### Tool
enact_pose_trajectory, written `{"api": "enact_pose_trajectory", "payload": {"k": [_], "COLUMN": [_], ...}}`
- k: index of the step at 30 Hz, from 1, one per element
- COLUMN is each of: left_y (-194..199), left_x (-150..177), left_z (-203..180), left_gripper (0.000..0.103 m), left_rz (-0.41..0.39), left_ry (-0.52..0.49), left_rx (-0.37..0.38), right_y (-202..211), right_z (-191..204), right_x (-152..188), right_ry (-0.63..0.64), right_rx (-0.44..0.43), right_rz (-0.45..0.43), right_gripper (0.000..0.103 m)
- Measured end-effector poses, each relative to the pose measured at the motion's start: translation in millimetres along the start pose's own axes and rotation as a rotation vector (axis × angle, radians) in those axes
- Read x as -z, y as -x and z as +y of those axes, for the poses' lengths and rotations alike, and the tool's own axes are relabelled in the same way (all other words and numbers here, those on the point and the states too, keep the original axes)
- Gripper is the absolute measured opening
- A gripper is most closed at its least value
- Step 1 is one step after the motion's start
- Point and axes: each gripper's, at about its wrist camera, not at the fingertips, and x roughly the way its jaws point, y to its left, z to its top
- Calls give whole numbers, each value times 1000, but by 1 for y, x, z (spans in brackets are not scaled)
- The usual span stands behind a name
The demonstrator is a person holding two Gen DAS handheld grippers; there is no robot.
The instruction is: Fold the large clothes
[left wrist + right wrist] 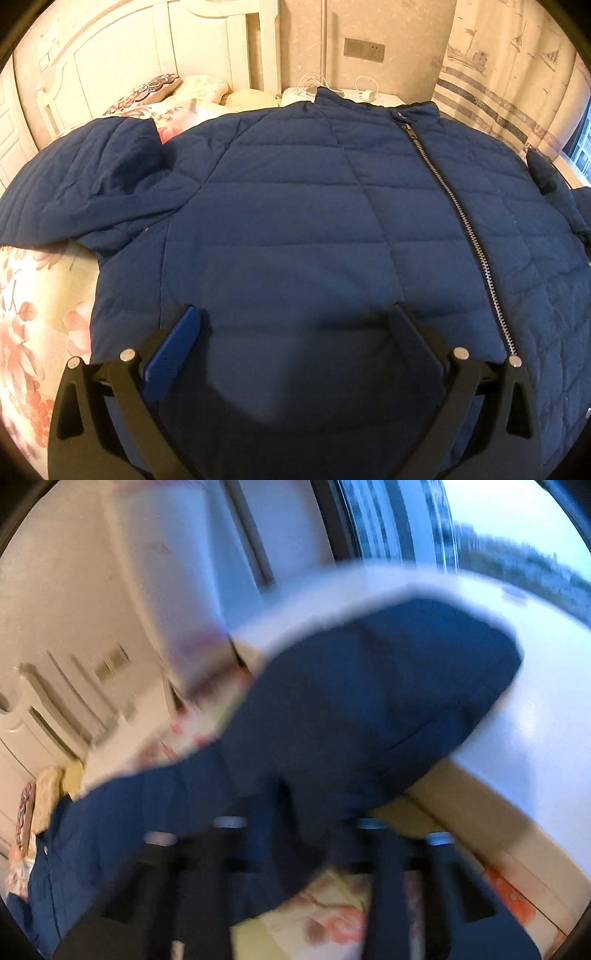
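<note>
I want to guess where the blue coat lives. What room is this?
Most likely a bedroom. The blue jacket lies spread on a bed with a flowery sheet, there are pillows against a white headboard, and a curtain with boat pictures hangs at the side.

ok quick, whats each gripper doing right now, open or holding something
left gripper: open, above the blue jacket, holding nothing.
right gripper: looks closed on the jacket's sleeve, but the view is blurred.
</note>
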Motion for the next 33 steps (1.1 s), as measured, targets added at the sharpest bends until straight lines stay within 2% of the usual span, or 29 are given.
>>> {"api": "enact_pose_trajectory", "payload": {"k": [1,4,6,8,10,12,13,14,16,18,19,20,22,23,26,28,31,33], "left_y": [0,-1,0,1,0,0,0,1,1,2,2,2,3,2,3,3,3,3], "left_x": [0,0,0,0,0,0,-1,-1,-1,0,-1,-1,0,0,-1,-1,0,-1], "left_z": [-1,0,-1,-2,-2,-2,-3,-3,-3,-4,-4,-3,-4,-3,-4,-3,-3,-3], "left_gripper": [101,101,101,101,101,101,101,101,101,101,101,101,101,101,101,101,101,101], "left_rz": [0,0,1,1,1,1,1,1,1,1,1,2,1,0,-1,-1,-2,-3], "left_ry": [0,0,1,2,3,4,4,5,5,5,5,7,6,7,7,6,2,1], "left_rx": [0,0,1,2,3,4,4,5,5,4,4,6,5,6,5,5,-1,-3], "right_y": [11,38,63,77,80,67,54,35,28,25,26,28,50,65,103,116,114,106], "right_z": [23,101,169,224,272,304,314,320,309,300,296,290,276,260,225,197,142,99], "right_x": [-1,10,37,72,113,156,179,196,203,194,189,184,180,174,166,155,131,114], "right_ry": [58,246,448,610,753,897,970,1015,996,946,929,914,879,857,814,732,490,264], "right_rx": [-39,-188,-279,-370,-436,-394,-367,-359,-372,-393,-403,-415,-444,-485,-529,-547,-505,-528], "right_rz": [-39,-76,-112,-95,-8,77,143,239,226,291,325,376,422,405,335,279,237,183], "right_gripper": [17,17,17,17,17,18,19,24,28,34,47,64,83,85,85,85,80,79]}}
